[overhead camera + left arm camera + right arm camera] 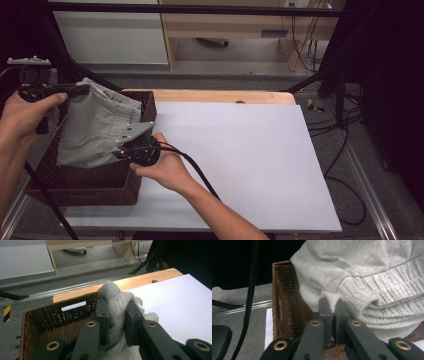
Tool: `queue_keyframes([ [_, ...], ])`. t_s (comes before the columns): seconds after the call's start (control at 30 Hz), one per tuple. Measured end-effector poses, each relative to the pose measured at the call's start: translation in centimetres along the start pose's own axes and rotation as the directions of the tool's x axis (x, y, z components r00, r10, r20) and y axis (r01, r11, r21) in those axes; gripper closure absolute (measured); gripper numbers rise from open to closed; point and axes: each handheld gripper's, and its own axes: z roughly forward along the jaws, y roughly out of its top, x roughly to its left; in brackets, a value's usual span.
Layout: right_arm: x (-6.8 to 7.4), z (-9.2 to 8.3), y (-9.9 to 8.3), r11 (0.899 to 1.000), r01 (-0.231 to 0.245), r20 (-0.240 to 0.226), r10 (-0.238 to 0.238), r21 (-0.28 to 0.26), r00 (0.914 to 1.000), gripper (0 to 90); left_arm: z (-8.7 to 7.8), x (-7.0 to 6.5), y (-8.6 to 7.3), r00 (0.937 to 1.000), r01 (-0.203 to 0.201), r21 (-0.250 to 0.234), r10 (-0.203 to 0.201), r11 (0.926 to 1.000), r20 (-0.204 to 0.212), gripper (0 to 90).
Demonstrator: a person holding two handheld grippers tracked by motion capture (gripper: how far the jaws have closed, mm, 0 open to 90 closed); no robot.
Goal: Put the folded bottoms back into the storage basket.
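Grey garment hangs over a brown woven basket at the left end of the worktop, lifted by both tools; the white worktop surface sits on a wooden top whose far edge shows behind the basket.

Left hand-held gripper is up at the basket's far left, held in the left hand; its jaws are closed onto a bunched fold of the grey garment, cloth bulging up between and above the jaw tips in the left gripper view; the basket with its handle slot lies below and beyond the jaws there.

Right hand-held gripper is at the basket's right wall, near its front, held in the right hand, grey plate on top, black cable trailing back along the forearm; its jaws are nearly together, pinching a thin edge of the garment close to the ribbed waistband in the right gripper view; the basket wall stands just behind the jaws.

The cloth spans between the two grips, draped diagonally, its lower part resting inside the basket; the ribbed band faces the right gripper; a black cable runs down the left of the right gripper view.
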Motion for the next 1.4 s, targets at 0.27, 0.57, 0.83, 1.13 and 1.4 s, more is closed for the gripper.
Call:
queue_keyframes([
  [0.27,-0.1,0.5,-0.6,1.0,-0.014,-0.01,0.014,-0.025,0.9999,87.5,-0.3,0.2,0.0,0.9996,0.002,-0.001,-0.002,1.0,-0.026,76.7],
  [0.57,-0.3,0.1,-0.7,0.999,-0.019,-0.003,0.019,-0.045,0.9998,87.5,-0.5,-0.3,0.1,0.9991,-0.014,-0.013,0.014,0.9998,-0.04,76.8],
  [0.83,-0.4,0.4,-0.8,0.999,-0.021,0.0,0.021,-0.046,0.9998,87.5,-0.2,0.0,0.1,0.9979,-0.034,-0.021,0.033,0.9992,-0.056,76.7],
  [1.13,-0.8,1.5,-1.2,0.999,-0.032,0.002,0.032,-0.031,0.9995,87.5,0.6,0.4,-0.1,0.9967,-0.053,-0.007,0.052,0.9986,-0.062,76.7],
  [1.4,-0.9,2.2,-1.3,0.999,-0.036,0.005,0.036,-0.015,0.9993,87.5,1.5,1.1,-0.6,0.9982,-0.033,-0.007,0.033,0.9994,-0.051,76.7],
])
